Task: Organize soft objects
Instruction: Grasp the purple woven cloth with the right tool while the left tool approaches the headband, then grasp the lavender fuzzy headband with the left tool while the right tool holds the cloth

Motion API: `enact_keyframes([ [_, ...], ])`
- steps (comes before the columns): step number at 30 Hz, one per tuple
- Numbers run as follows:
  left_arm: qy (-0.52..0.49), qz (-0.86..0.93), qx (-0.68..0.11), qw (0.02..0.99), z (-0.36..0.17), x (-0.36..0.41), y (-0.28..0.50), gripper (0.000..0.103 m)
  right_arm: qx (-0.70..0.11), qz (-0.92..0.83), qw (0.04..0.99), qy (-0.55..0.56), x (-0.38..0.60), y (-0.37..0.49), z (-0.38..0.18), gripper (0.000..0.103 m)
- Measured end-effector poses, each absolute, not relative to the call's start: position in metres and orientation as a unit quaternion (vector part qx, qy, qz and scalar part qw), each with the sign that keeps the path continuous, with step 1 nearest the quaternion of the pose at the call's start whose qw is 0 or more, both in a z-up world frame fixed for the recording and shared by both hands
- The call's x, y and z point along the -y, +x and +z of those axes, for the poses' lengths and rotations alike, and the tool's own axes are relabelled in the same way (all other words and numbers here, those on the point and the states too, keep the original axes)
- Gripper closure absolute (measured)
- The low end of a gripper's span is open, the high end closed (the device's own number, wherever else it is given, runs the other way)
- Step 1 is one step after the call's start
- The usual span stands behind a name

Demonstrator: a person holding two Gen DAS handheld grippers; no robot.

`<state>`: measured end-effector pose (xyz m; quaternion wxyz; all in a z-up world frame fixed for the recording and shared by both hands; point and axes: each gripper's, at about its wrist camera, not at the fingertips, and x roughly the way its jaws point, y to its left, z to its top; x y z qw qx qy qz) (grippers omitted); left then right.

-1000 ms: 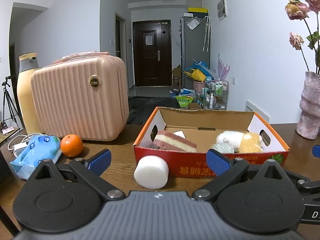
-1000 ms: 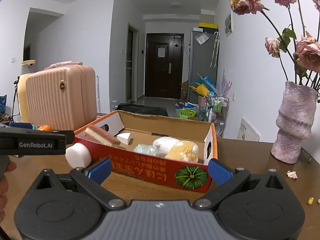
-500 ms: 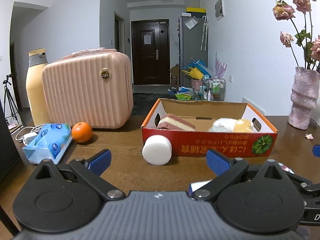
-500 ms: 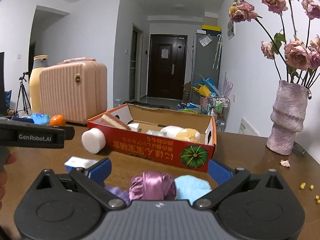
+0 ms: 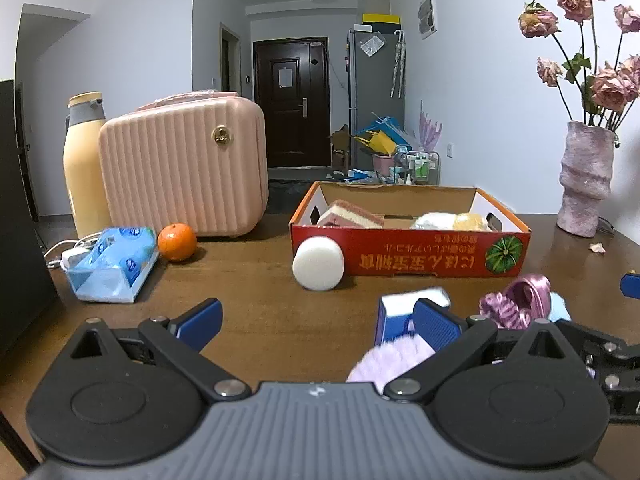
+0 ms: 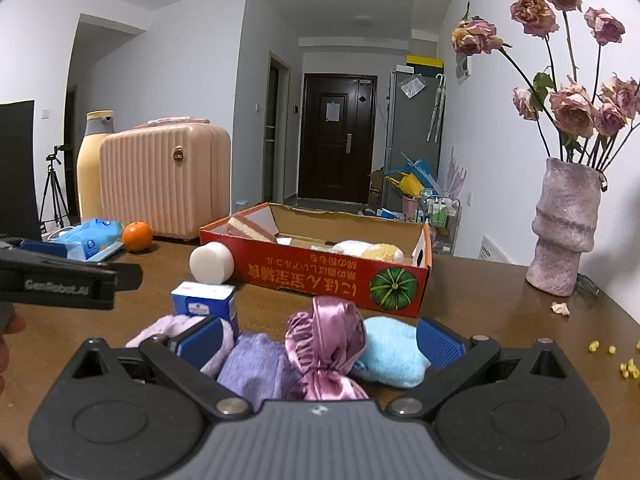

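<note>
A red cardboard box (image 5: 412, 258) (image 6: 320, 276) on the brown table holds a layered sponge (image 5: 350, 214), a white plush and a yellow plush (image 6: 370, 250). A white foam cylinder (image 5: 318, 263) (image 6: 211, 263) lies against its front left. Near me lie a lilac fluffy piece (image 6: 262, 366), a pink satin scrunchie (image 6: 326, 338) (image 5: 520, 302), a light blue plush (image 6: 390, 350) and a small blue-white carton (image 6: 204, 302) (image 5: 400, 308). My right gripper (image 6: 318, 338) is open around the scrunchie pile. My left gripper (image 5: 316, 322) is open and empty over bare table.
A pink suitcase (image 5: 184, 166) and a cream bottle (image 5: 82, 164) stand at the back left. An orange (image 5: 177, 241) and a blue tissue pack (image 5: 110, 266) lie in front of them. A vase of dried roses (image 6: 564, 226) stands at the right, with crumbs (image 6: 624, 364) near it.
Both grippers have pulled back from the box toward the near table edge. The scrunchie, plush pieces and small carton have come into view, now between the right gripper's fingers.
</note>
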<state>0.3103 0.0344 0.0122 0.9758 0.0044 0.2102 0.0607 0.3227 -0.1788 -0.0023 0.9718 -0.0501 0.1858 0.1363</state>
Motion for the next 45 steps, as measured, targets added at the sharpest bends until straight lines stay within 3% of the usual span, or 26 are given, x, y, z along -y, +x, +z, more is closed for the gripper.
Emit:
enact_keyframes([
  [13, -0.012, 0.052, -0.235, 0.971, 0.000, -0.059, 0.284, 0.000, -0.184, 0.149, 0.969, -0.070, 0.164, 0.304, -0.018, 0.002],
  [16, -0.016, 0.048, -0.242, 0.969, -0.002, -0.063, 0.286, 0.000, -0.189, 0.159, 0.965, -0.086, 0.155, 0.305, -0.024, 0.010],
  [21, -0.010, 0.048, -0.246, 0.968, -0.006, -0.069, 0.286, 0.000, -0.206, 0.173, 0.955, -0.123, 0.136, 0.312, -0.036, 0.033],
  [28, -0.007, 0.055, -0.251, 0.966, -0.009, -0.080, 0.289, 0.000, -0.236, 0.182, 0.942, -0.154, 0.111, 0.329, -0.051, 0.051],
  [30, -0.009, 0.056, -0.253, 0.966, -0.009, -0.082, 0.289, 0.000, -0.243, 0.183, 0.939, -0.162, 0.105, 0.333, -0.055, 0.061],
  [33, -0.012, 0.054, -0.255, 0.965, -0.009, -0.083, 0.289, 0.000, -0.250, 0.187, 0.936, -0.163, 0.102, 0.336, -0.057, 0.065],
  [45, -0.011, 0.049, -0.258, 0.965, -0.011, -0.081, 0.291, 0.000, -0.211, 0.192, 0.949, -0.132, 0.114, 0.322, -0.045, 0.067],
])
